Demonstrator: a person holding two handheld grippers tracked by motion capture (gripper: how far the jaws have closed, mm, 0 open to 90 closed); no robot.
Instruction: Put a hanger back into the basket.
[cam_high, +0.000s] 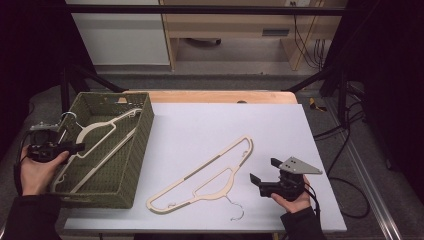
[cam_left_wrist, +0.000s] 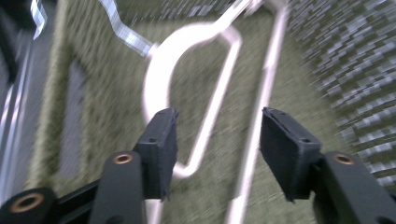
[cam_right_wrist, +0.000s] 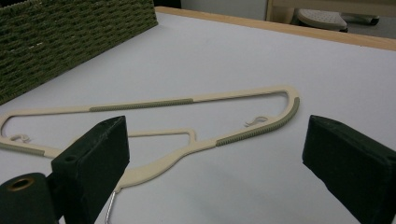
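Observation:
A cream hanger (cam_high: 95, 131) lies inside the green woven basket (cam_high: 144, 131) at the left of the table. My left gripper (cam_high: 76, 147) hovers over the basket's left side, jaws open. In the left gripper view that hanger (cam_left_wrist: 161, 70) shows blurred below the gripper (cam_left_wrist: 217, 123), and nothing is between the pads. A second cream hanger (cam_high: 212, 167) with a metal hook lies flat on the pale sheet. My right gripper (cam_high: 262, 169) sits just right of it, open wide. The right gripper view has this hanger (cam_right_wrist: 140, 105) ahead of the open gripper (cam_right_wrist: 215, 135).
The pale sheet (cam_high: 200, 120) covers a wooden table whose edge (cam_high: 220, 96) shows at the back. The basket wall (cam_right_wrist: 70, 32) rises at the far left in the right gripper view. Black frame legs and cables stand beside the table on the right.

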